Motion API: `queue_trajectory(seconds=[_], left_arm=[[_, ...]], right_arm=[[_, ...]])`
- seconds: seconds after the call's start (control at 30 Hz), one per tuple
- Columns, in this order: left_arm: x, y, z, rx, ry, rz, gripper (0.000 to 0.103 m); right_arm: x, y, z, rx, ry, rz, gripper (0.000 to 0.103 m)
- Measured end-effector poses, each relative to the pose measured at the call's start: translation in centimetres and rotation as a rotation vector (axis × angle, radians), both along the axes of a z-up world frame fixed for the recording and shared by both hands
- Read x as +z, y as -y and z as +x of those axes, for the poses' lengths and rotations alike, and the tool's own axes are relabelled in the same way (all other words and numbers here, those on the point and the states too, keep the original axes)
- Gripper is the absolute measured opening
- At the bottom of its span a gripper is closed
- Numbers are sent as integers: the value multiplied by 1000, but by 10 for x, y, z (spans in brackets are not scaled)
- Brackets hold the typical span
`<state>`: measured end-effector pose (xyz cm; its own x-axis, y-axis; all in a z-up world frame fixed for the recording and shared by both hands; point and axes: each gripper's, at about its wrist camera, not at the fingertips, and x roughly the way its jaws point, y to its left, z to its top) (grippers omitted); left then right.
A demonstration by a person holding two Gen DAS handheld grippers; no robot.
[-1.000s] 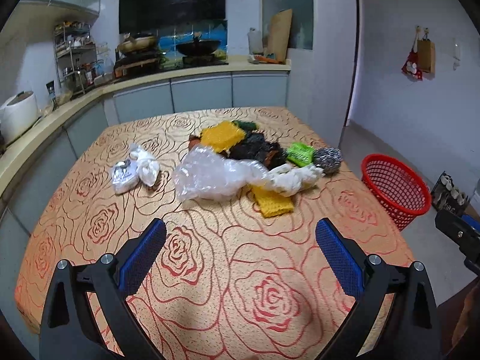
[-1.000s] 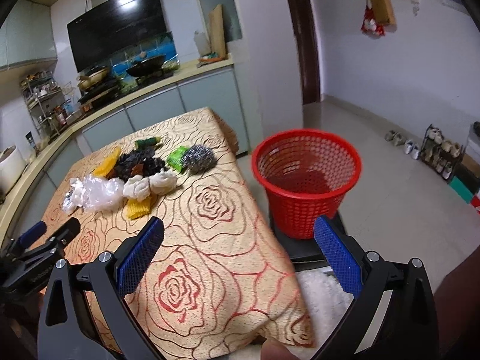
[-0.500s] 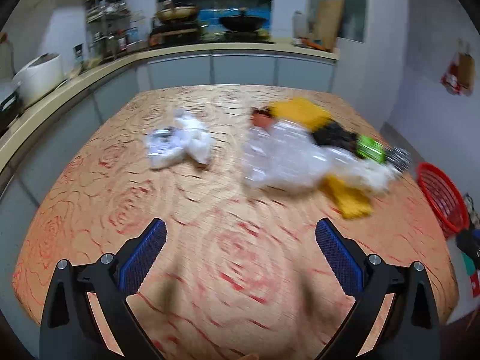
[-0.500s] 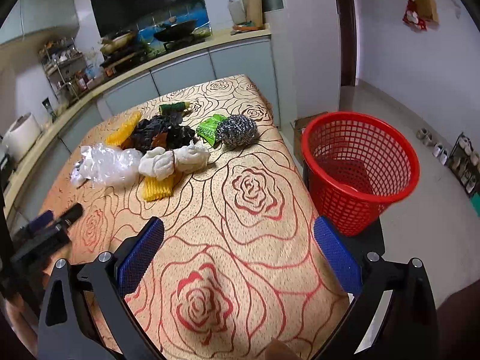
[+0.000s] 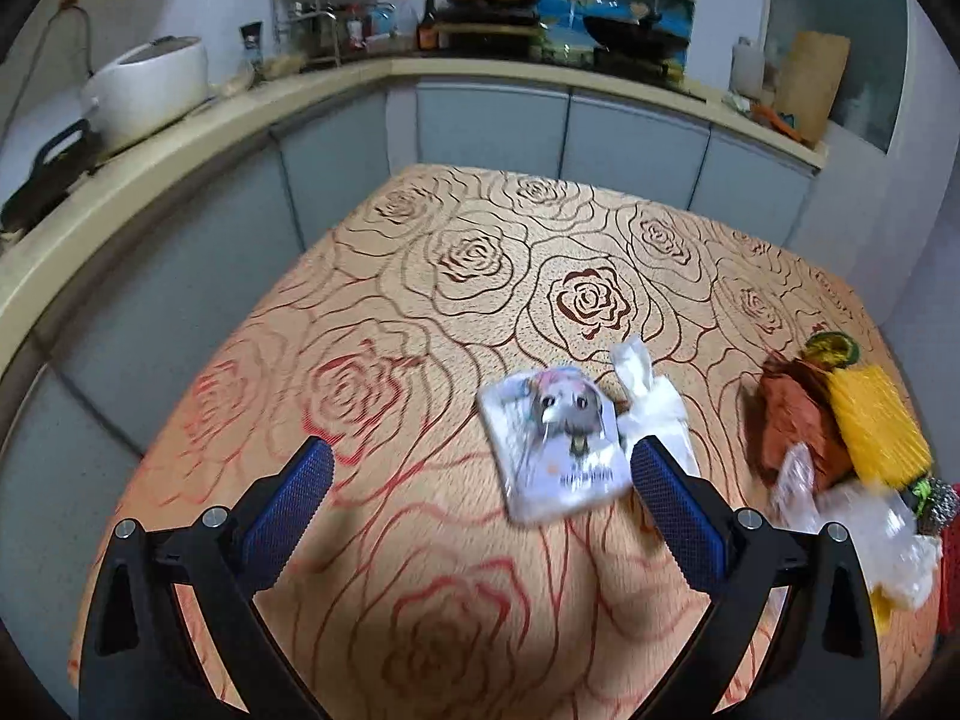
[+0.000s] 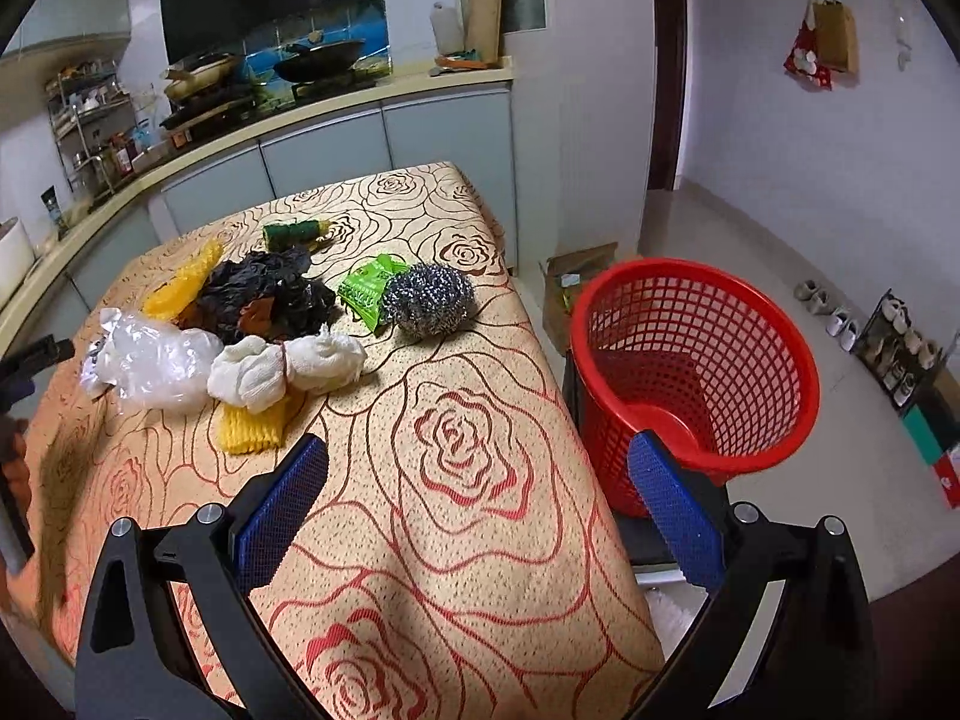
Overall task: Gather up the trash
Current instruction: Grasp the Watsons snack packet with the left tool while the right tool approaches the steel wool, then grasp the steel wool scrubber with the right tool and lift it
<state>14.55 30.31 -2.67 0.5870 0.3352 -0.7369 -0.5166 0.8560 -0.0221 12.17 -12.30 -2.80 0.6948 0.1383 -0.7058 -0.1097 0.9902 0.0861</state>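
On the desk (image 6: 480,480), draped in an orange cloth printed with red rose outlines, all the trash that shows is uncollected. Beside the desk's right edge, the red plastic mesh basket (image 6: 696,360) stands on the floor, and what can be seen of its inside looks bare, so I judge the task barely begun.

The left gripper (image 5: 480,504) hovers low over the desk with its jaws spread wide and nothing between them. Just ahead of it lies a flat white packet with a grey cartoon print (image 5: 555,441), somewhat blurred, closer to the right-hand blue pad (image 5: 672,516) than the left; a crumpled white tissue (image 5: 651,396) touches the packet's far side. That packet is probably the first pick.

The right gripper (image 6: 477,510) is likewise wide open and empty, hanging above the desk's near corner, with the basket just off to its right.

Left to gather, in the right wrist view: a clear crumpled plastic bag (image 6: 156,360), a knotted white cloth bundle (image 6: 282,369), a yellow foam net (image 6: 255,429), a black crumpled plastic bag (image 6: 264,294), a green wrapper (image 6: 366,288), a steel wool scrubber (image 6: 429,300), a yellow ribbed sponge (image 6: 183,288) and a small green roll (image 6: 291,233). Everything still needs carrying to the basket.
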Motion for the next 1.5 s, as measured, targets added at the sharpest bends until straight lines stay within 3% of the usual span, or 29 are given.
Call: queue_trajectory(seconds=[0.27,0.37,0.43,0.63,0.87,1.13,1.3,1.5], left_arm=[[-25,0,38,-58,-78,-17,81],[-34,-3,44,-73,-94,-52,73],[-40,-4,49,-83,-109,-66,62],[-42,-7,39,-84,-82,-57,48],[-22,-10,11,-75,4,-45,44],[11,7,-20,-84,96,44,45],[23,18,-30,-84,134,53,45],[28,27,-37,-96,155,50,45]], right_arm=[[4,-6,17,23,-14,12,98],[5,-9,21,25,-13,11,98],[6,-11,25,28,-13,11,98],[7,-12,32,31,-16,23,98],[5,-10,38,29,-14,21,98],[5,2,60,-18,3,15,96],[8,-4,87,2,20,10,85],[-8,-23,120,86,-32,20,74]])
